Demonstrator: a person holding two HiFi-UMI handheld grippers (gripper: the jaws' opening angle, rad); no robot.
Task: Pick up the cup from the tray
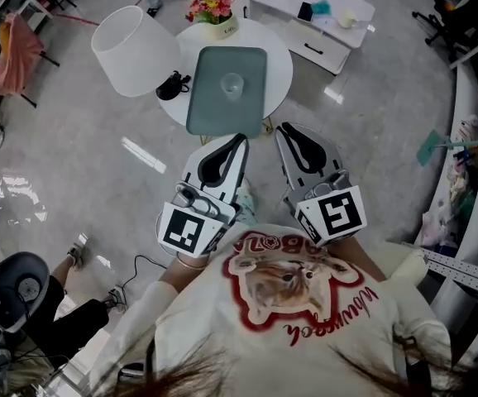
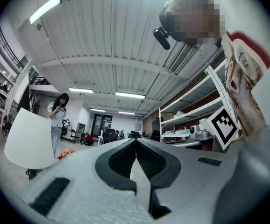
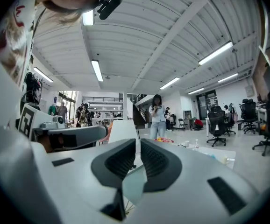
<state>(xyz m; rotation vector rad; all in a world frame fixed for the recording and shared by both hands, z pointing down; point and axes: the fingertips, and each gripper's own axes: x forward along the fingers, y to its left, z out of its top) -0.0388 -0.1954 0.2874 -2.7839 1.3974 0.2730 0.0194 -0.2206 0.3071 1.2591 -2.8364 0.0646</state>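
Note:
A clear cup (image 1: 232,83) stands upright on a grey-green tray (image 1: 214,110), which lies on a round white table (image 1: 276,69) ahead of me. Both grippers hover side by side short of the table's near edge, pointing toward it. The left gripper (image 1: 241,138) is shut, its dark pads meeting with nothing between them, as the left gripper view (image 2: 136,141) also shows. My right gripper (image 1: 280,128) is likewise shut and empty (image 3: 138,143). Neither one touches the tray or the cup. The cup is hidden in both gripper views.
A white chair (image 1: 134,50) stands left of the table, with a small black object (image 1: 171,85) beside the tray. A pot of flowers (image 1: 212,8) sits at the table's far edge. A low white bench (image 1: 313,15) lies beyond. A person (image 3: 157,115) stands farther back.

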